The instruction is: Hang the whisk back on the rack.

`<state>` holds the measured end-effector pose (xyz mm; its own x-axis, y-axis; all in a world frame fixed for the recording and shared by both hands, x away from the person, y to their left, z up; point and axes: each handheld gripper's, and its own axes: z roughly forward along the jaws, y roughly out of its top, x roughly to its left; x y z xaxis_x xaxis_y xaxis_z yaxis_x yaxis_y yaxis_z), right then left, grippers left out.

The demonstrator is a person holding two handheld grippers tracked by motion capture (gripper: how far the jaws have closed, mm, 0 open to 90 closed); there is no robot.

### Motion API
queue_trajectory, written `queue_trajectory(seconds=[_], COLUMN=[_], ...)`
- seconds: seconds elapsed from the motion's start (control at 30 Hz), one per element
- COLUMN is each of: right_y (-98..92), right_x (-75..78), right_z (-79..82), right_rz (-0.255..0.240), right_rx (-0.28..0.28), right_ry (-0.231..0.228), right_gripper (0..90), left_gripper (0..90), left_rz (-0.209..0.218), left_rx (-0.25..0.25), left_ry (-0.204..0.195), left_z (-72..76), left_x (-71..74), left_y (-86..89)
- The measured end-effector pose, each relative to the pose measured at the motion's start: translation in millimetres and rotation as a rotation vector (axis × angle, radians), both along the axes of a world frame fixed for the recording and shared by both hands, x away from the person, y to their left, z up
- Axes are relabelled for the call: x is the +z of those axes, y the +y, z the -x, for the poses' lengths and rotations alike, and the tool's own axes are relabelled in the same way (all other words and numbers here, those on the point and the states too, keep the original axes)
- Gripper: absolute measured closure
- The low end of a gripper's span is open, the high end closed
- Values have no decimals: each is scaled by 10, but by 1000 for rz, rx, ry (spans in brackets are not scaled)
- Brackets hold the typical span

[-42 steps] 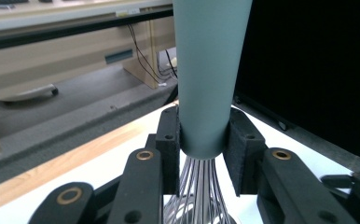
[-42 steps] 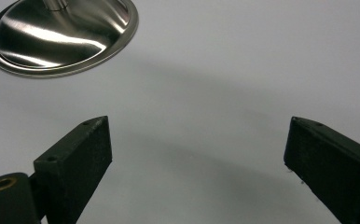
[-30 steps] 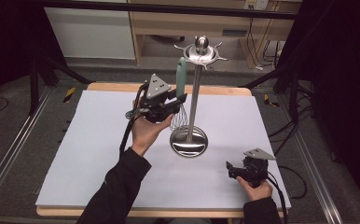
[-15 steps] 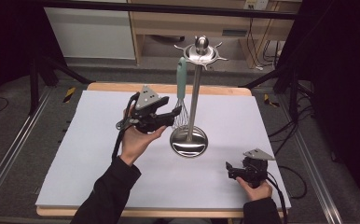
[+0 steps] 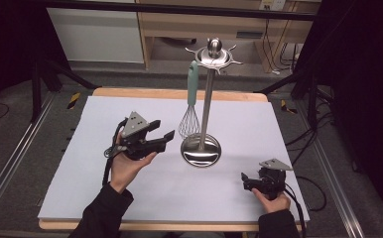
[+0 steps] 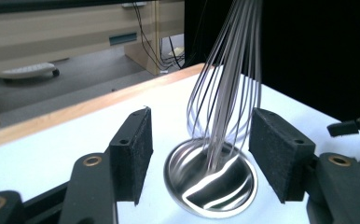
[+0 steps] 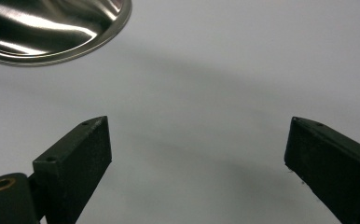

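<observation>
One whisk hangs from one stand (steel, apparently); both hand-held grippers spread, empty.

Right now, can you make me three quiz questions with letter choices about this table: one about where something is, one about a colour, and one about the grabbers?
1. Where is the whisk?
A. Hanging from the stand
B. Lying flat on the table
C. In a grabber

2. What colour is the whisk handle?
A. Red
B. Pale green
C. Black

3. How is the left gripper?
A. Shut on the whisk
B. Open
C. Shut on the stand

Answers: 1 A, it dangles from the stand's top ring. 2 B, the high view shows pale green. 3 B, its jaws stand apart with nothing between them.
</observation>
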<state>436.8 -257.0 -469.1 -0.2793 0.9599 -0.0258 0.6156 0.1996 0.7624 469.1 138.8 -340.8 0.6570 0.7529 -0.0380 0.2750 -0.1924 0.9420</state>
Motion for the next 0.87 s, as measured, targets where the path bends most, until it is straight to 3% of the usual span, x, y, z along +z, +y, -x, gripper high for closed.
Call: queue_trajectory(seconds=[0.33,0.63,0.8,0.87], right_y=[-52,-101,-137,-159], right_x=[-20,-53,-70,-76], right_z=[-9,-31,-39,-46], right_rz=[2,35,30,31], right_rx=[-22,-39,-52,-56], right_ry=[8,18,29,32], right_gripper=[77,76,77,77], left_gripper=[383,377,373,367], left_rz=[-26,-86,-71,-106], left_rx=[68,156,204,227], left_ry=[61,114,151,167], left_z=[49,68,83,77], left_x=[-416,-773,-959,-1011], left_y=[356,709,916,988])
